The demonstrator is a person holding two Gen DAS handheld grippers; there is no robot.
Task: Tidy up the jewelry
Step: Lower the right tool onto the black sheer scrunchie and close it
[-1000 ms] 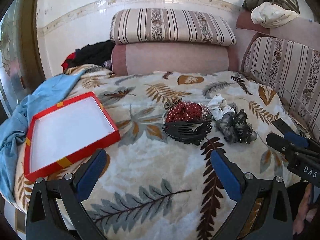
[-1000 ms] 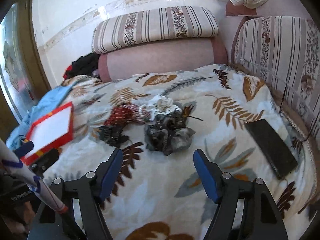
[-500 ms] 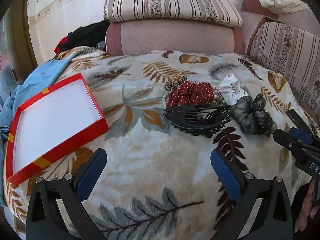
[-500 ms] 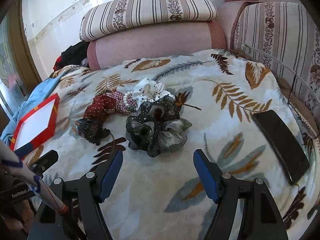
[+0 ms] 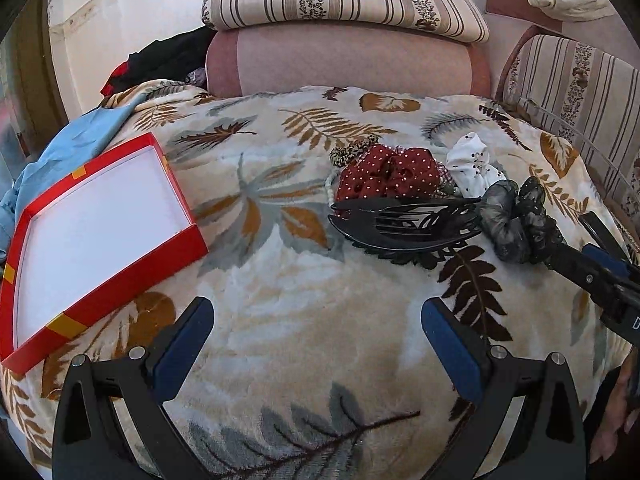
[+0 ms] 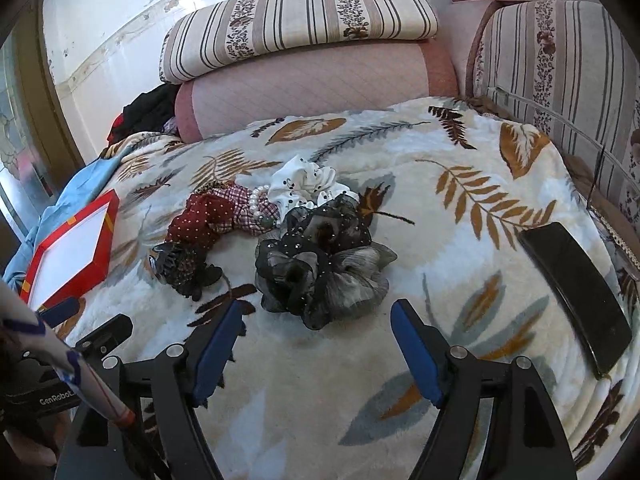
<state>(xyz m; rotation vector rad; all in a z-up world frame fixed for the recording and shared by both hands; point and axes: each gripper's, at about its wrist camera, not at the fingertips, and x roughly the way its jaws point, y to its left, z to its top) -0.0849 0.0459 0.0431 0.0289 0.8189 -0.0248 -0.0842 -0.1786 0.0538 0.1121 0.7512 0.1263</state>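
A pile of hair accessories lies on the leaf-print blanket: a black claw clip (image 5: 404,226) (image 6: 182,268), a red dotted scrunchie (image 5: 386,174) (image 6: 200,220), a white scrunchie (image 5: 472,166) (image 6: 304,184), a pearl string (image 6: 256,204) and black-grey scrunchies (image 5: 520,224) (image 6: 320,268). An empty red box (image 5: 96,232) (image 6: 76,252) lies to the left. My left gripper (image 5: 316,320) is open, just short of the claw clip. My right gripper (image 6: 316,322) is open, just short of the black-grey scrunchies.
A black phone (image 6: 576,292) lies on the blanket at right. Striped and pink cushions (image 5: 344,28) line the back and right side. Blue cloth (image 5: 72,140) and dark clothes (image 5: 168,56) lie at the left edge.
Both grippers have moved forward toward the accessory pile, which now looks larger and closer. Both stay open. Nothing on the blanket has moved.
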